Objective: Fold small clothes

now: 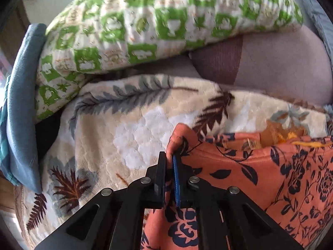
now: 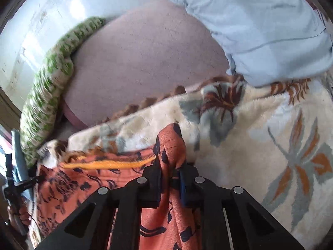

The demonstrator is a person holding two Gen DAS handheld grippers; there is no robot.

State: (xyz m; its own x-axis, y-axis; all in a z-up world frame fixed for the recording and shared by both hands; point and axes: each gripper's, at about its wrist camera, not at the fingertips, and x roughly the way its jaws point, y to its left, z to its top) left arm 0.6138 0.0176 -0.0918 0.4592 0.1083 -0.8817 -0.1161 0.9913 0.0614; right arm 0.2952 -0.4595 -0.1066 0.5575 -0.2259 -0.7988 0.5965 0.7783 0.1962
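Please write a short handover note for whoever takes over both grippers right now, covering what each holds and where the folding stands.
Left gripper: shut on a corner of the orange floral garment.
Right gripper: shut on another bunched corner of the same garment, fabric pinched between its fingers.
Where things are: the garment lies on the cream leaf-print blanket, stretched between the two grips; its yellow-trimmed edge faces up. A green-and-white patterned pillow sits behind.
Done: both corners gripped.
Left: no finished fold is visible yet; carry the corners over to fold, then release and smooth.
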